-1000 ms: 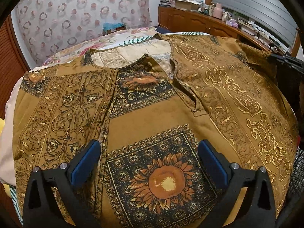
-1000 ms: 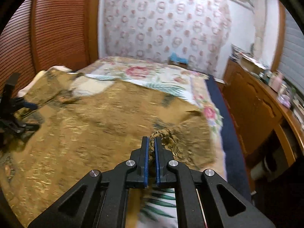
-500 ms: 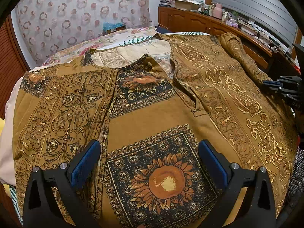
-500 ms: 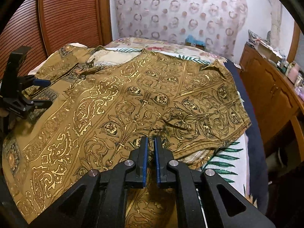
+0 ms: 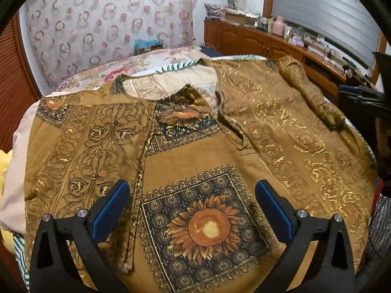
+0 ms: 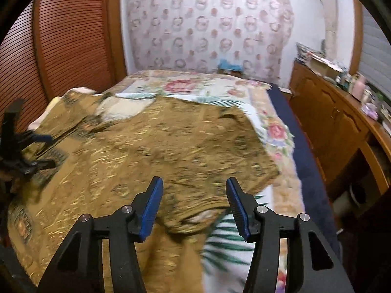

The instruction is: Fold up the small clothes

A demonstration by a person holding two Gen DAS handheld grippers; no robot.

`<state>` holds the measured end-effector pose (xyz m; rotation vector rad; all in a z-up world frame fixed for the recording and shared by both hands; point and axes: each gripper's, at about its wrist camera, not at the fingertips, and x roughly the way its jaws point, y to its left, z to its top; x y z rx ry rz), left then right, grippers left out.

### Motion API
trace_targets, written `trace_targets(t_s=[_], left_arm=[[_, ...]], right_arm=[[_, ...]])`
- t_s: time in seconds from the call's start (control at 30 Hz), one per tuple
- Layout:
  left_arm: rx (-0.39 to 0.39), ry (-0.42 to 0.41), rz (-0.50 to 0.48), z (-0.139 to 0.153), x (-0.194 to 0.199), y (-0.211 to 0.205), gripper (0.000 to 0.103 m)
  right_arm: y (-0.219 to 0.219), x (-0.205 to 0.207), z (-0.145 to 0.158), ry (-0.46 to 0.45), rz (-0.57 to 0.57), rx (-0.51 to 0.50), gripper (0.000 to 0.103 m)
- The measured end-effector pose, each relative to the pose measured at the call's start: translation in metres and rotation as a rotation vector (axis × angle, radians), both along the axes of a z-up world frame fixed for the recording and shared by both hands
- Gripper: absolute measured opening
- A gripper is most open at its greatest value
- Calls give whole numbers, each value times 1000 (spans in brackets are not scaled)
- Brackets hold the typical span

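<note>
A brown shirt (image 5: 195,156) with gold scrollwork and sunflower panels lies spread on the bed. Its left side is folded in over the front. Its right sleeve (image 5: 310,92) lies folded back across the right half. My left gripper (image 5: 191,188) is open above the lower sunflower panel, with nothing between its pads. My right gripper (image 6: 194,182) hangs over the shirt's (image 6: 171,146) near right edge. Its jaws are opening, and the rumpled cloth lies loose below them, with neither pad pressing on it. The left gripper (image 6: 50,150) shows blurred at the far left of the right wrist view.
A floral bedspread (image 6: 185,85) covers the bed beyond the shirt, with a navy edge (image 6: 300,151) on the right. A cluttered wooden sideboard (image 6: 337,122) runs along the right wall. A slatted wooden door (image 6: 73,39) stands on the left and a patterned curtain (image 5: 110,24) hangs behind.
My right gripper was shut on a bunch of the shirt's cloth. It has let go and now stands open. The sleeve has come to rest on the shirt. The left gripper has kept still.
</note>
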<state>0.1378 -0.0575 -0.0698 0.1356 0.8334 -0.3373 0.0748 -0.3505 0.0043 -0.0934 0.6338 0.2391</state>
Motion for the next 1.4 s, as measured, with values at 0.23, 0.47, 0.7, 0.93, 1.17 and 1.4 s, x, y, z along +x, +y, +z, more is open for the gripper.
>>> trace_targets(t_s=[0.23,0.47,0.7,0.93,1.17,1.4], left_arm=[[-57,-70,13,23,-24,5,103],[-92,-104,27,34,-34,10,103],[-99,-103,28,32,-36,11,103],[-90,-118,30,33,-41,9,103],[-100,-130,41,38,-44,14,103],[-109,-134,59,41,-44,21,103]], right_arm=[[-17,43,-26,93,-100,-19,55],[-21,76,-35,149,-119,-30,55],[-28,74,-30,130,-72,-12,27],[-25,68,-26,122,-15,-35,5],[3,41,17,-17,73,17,5],[59,10,45,-114,213,-15,5]])
